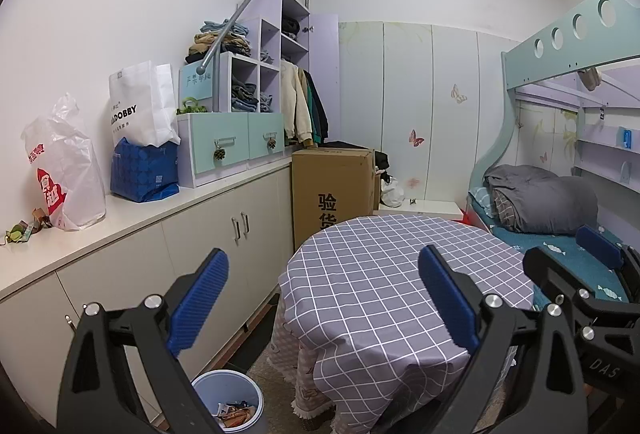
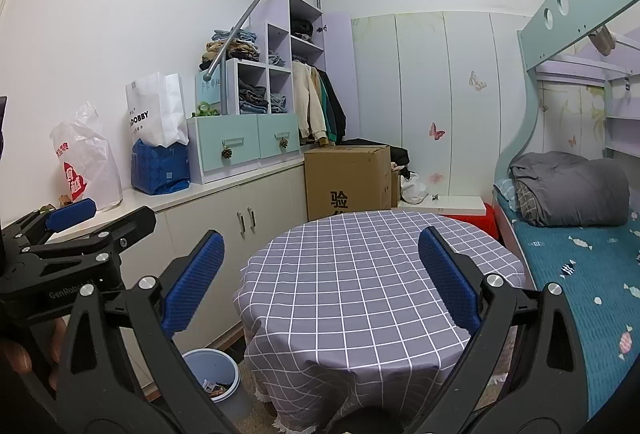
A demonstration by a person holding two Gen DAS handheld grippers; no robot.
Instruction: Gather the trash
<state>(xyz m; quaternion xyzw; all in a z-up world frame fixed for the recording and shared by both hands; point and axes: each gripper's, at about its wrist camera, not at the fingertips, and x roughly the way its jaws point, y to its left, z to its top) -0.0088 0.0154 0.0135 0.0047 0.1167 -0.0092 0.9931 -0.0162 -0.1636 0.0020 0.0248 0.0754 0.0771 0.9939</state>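
A light blue trash bin (image 1: 228,400) stands on the floor by the round table (image 1: 380,274), with wrappers inside it. Small green and brown scraps (image 1: 24,230) lie on the white counter at the far left. My left gripper (image 1: 324,298) hangs open over the table's near edge with nothing between its blue pads. In the right wrist view my right gripper (image 2: 320,282) is open and empty above the same checked cloth. The bin (image 2: 212,374) sits low and to its left.
The counter (image 1: 132,218) holds a white plastic bag (image 1: 68,178), a blue bag (image 1: 144,170) and a white paper bag. A cardboard box (image 1: 332,190) stands behind the table. A bunk bed (image 2: 580,274) runs along the right. A hand (image 2: 20,354) holds the left gripper.
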